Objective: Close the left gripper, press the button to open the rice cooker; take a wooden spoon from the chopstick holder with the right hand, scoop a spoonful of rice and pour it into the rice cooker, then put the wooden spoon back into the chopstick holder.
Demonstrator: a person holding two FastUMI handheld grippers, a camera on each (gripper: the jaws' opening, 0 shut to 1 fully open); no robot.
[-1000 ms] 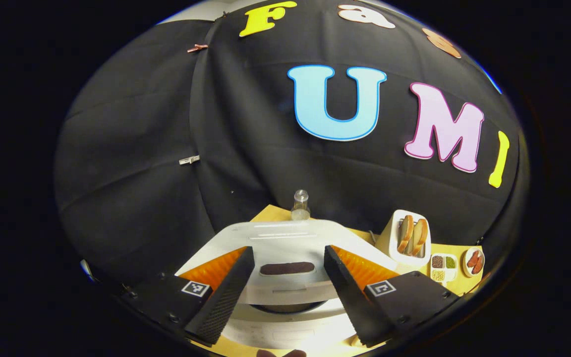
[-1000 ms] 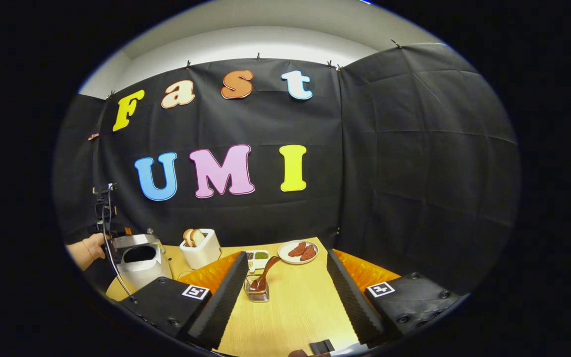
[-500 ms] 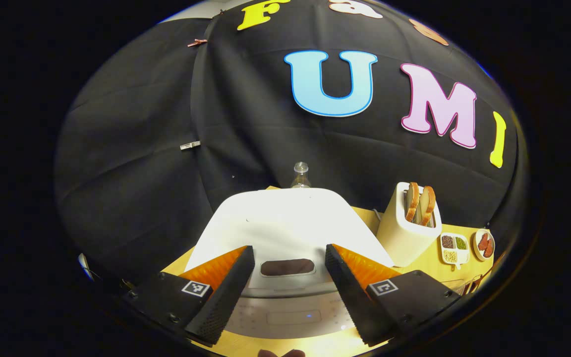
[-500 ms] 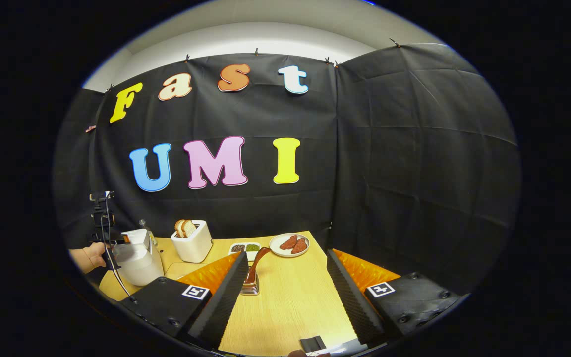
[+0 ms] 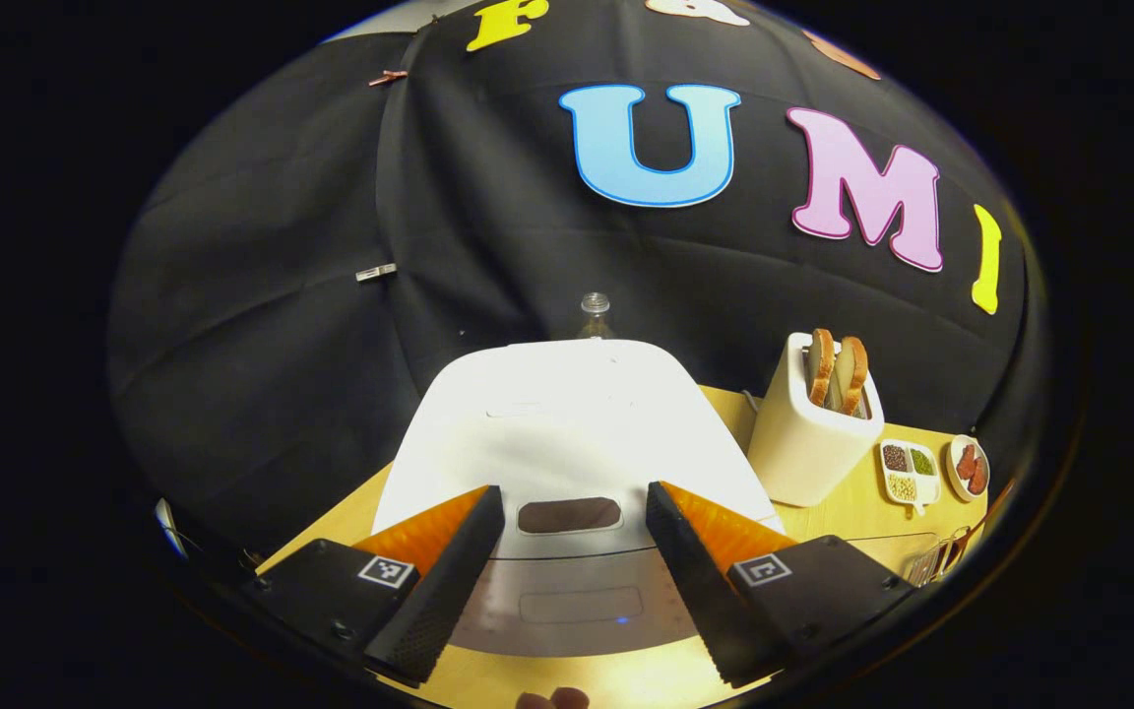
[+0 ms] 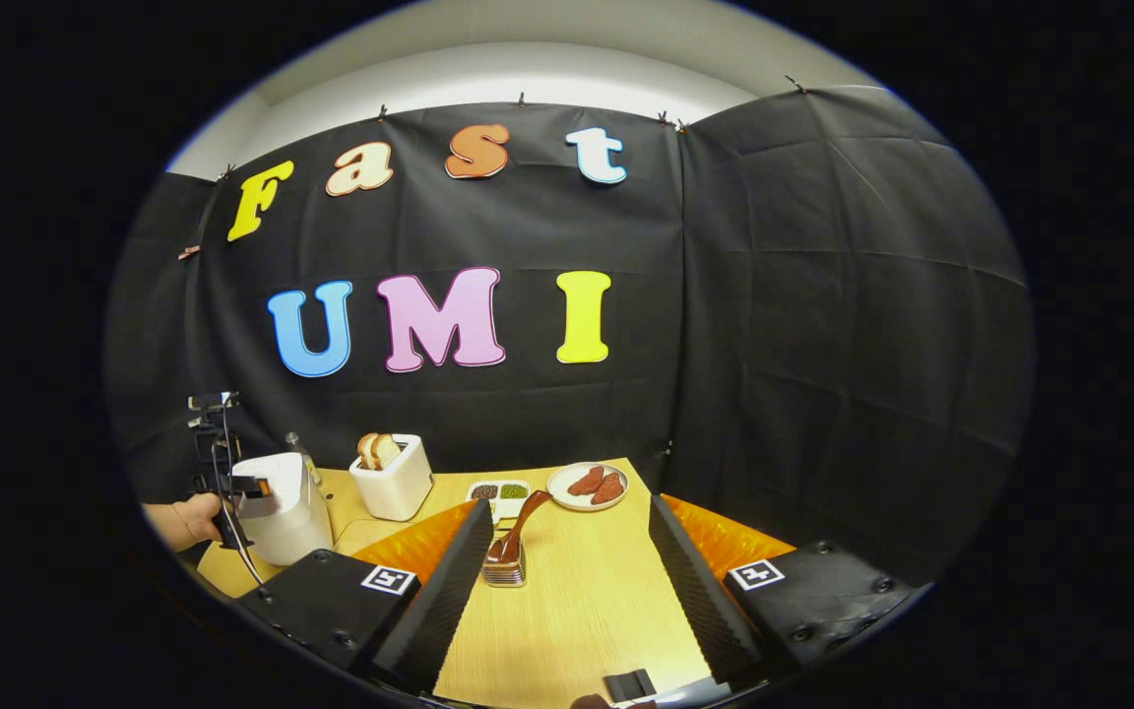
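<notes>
Both grippers' fingers gape empty: my left gripper [image 5: 574, 581] faces the lid-down rice cooker [image 5: 567, 433], right gripper [image 6: 567, 591] faces the wooden spoon [image 6: 520, 522] standing in its chopstick holder [image 6: 505, 569]. Early or finished, I can't tell.

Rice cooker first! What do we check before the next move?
1. Rice cooker lid shut, waiting to be opened: ok.
2. Left gripper closed for pressing: not ok, its fingers stand apart.
3. Dark button lined up between those fingers: ok.
4. Wooden spoon standing in the chopstick holder: ok.
5. Right gripper open, ready for the spoon: ok.
6. Rice to scoop: cannot tell.
</notes>
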